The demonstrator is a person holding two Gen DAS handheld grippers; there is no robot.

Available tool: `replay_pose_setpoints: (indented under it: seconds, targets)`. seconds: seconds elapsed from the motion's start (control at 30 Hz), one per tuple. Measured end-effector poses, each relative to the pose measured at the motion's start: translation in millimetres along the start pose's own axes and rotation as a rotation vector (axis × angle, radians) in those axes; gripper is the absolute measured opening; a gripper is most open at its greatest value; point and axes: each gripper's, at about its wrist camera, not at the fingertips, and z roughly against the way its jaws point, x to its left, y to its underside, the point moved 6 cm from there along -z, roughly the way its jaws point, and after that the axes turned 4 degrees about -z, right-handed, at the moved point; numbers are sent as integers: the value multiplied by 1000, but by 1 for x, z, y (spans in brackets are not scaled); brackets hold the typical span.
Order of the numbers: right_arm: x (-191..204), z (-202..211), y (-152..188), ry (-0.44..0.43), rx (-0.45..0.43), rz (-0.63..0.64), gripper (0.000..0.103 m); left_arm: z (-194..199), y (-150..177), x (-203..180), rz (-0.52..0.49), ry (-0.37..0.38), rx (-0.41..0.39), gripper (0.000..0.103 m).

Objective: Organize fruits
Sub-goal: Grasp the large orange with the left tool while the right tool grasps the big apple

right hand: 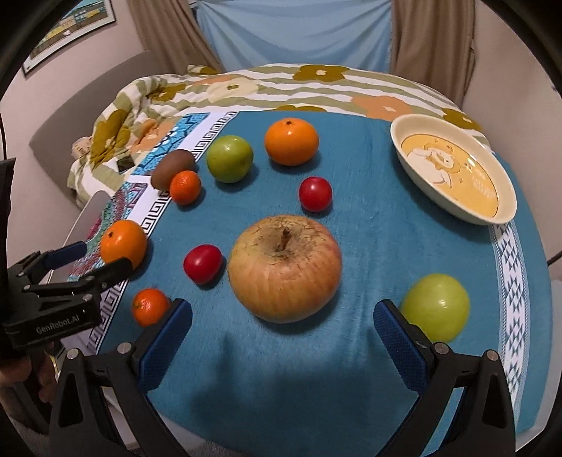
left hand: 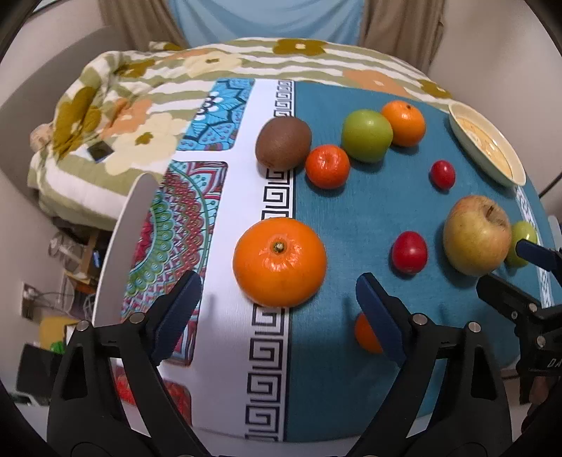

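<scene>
Fruits lie scattered on the blue tablecloth (right hand: 351, 351). My left gripper (left hand: 277, 306) is open just short of a large orange (left hand: 280, 262). My right gripper (right hand: 282, 332) is open just short of a big yellow-red apple (right hand: 284, 269), which also shows in the left wrist view (left hand: 476, 235). Around them lie a kiwi (left hand: 282, 141), green apples (left hand: 366, 135) (right hand: 435, 306), small oranges (left hand: 327, 166) (right hand: 150, 306), another orange (right hand: 291, 141) and red tomatoes (right hand: 202, 263) (right hand: 315, 193). An empty cream bowl (right hand: 498, 218) stands at the far right.
A flowered quilt (left hand: 147, 105) lies on a bed behind the table. The table's left edge (left hand: 116, 246) drops off to clutter on the floor. Curtains (right hand: 295, 31) hang at the back.
</scene>
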Motion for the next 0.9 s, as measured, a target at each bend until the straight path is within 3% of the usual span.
replay_pose_setpoints:
  seconds: [0.17,0.3,0.5,0.63,0.9]
  targets:
    - [4,-8,1,22,-5,-30,103,-12,-2,0,-32,38,19,92]
    - [5,-11,0,37,-10,-43,102,-19,-4,-1,-41,68,36,84]
    - [4,-16,-1,50,-2,-48,92,-25,-4,-4,-63,77,45,78]
    - [4,-17,-3,56,-9,-54,90,-27,-3,-2,-78,52,54,64]
    - [2,-24,-9,77,6,-29,76,-25,-1,1,-67,51,53,63]
